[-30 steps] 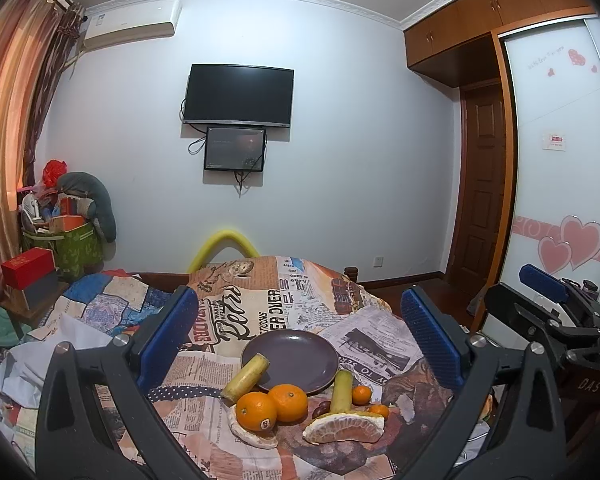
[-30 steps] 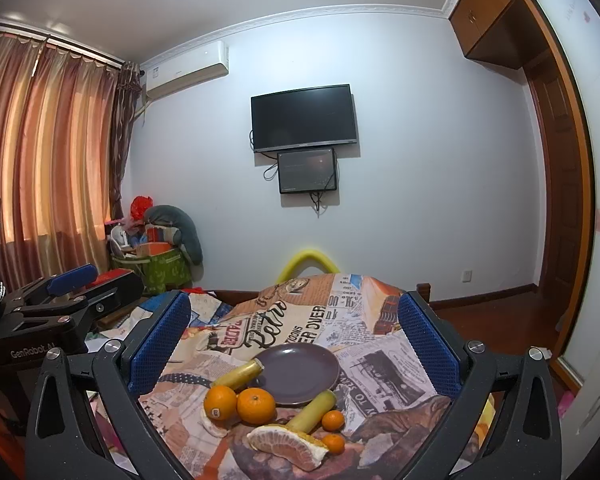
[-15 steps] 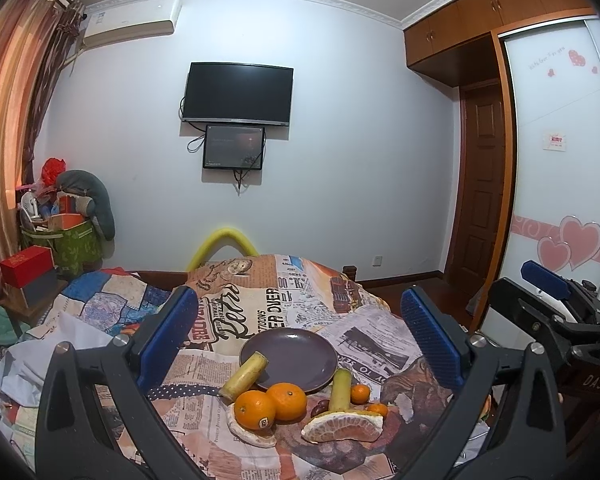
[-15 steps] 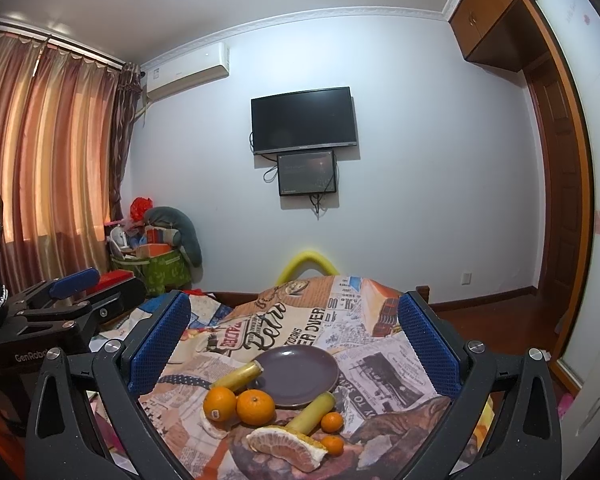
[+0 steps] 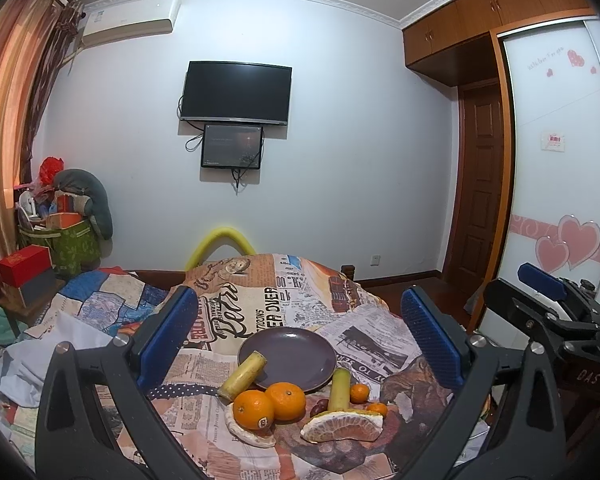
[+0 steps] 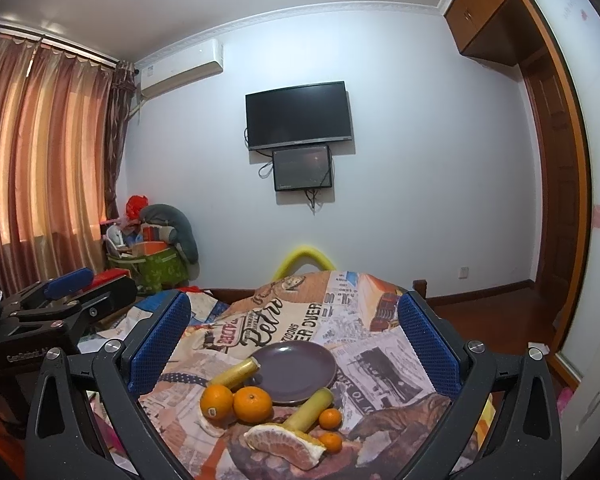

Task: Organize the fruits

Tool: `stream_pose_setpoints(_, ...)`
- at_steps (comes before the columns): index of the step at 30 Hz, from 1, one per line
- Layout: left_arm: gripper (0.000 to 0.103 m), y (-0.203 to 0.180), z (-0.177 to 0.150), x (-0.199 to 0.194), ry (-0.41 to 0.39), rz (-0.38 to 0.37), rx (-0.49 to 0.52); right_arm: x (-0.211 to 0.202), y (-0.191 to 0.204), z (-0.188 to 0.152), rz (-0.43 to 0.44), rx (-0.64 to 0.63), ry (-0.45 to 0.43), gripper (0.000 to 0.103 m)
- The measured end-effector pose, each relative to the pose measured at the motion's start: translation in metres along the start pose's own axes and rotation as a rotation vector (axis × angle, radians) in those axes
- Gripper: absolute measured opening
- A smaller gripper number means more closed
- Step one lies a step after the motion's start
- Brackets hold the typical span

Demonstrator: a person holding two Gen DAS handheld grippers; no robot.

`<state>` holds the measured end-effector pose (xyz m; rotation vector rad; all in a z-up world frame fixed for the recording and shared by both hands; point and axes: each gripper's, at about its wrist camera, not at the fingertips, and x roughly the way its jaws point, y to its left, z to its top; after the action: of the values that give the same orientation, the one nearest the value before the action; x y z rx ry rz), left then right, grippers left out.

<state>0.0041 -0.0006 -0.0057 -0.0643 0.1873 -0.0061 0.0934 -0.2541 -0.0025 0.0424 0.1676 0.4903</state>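
A dark purple plate (image 5: 296, 354) (image 6: 300, 370) lies bare on a newspaper-print cloth (image 5: 260, 312). In front of it sit two oranges (image 5: 270, 402) (image 6: 236, 402), two yellow-green cane pieces (image 5: 242, 374) (image 5: 339, 390), two small tangerines (image 5: 359, 393) (image 6: 330, 419), a dark grape-like fruit (image 5: 320, 406) and a peeled pomelo section (image 5: 342, 426) (image 6: 284, 442). My left gripper (image 5: 300, 336) hovers open above and short of the fruit, nothing between its blue pads. My right gripper (image 6: 296, 332) is open and likewise holds nothing. Each gripper shows at the edge of the other's view.
A pomelo peel piece (image 5: 246, 432) lies under the oranges. Rumpled patchwork bedding (image 5: 80, 308) spreads left. A green basket of clutter (image 5: 66, 240) and a red box (image 5: 24, 264) stand by the curtains. A wooden door (image 5: 480, 200) and a wardrobe panel (image 5: 564, 160) are on the right.
Both views have drifted very slightly. The fruit and plate have not moved, and both grippers stay open.
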Motion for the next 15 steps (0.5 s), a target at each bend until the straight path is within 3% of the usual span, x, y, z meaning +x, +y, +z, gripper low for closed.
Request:
stream_pose_setpoints(7, 0.103, 0.010, -0.009, 0.017, 0.052, 0.005, 0.007, 0.014, -0.005, -0.017, -0.019, -0.019, 0.067, 0.103)
stream_pose_setpoints(15, 0.102, 0.038, -0.043, 0.062, 0.250, -0.004, -0.031, 0.053, -0.018, -0.056, -0.050, -0.023, 0.235, 0.103)
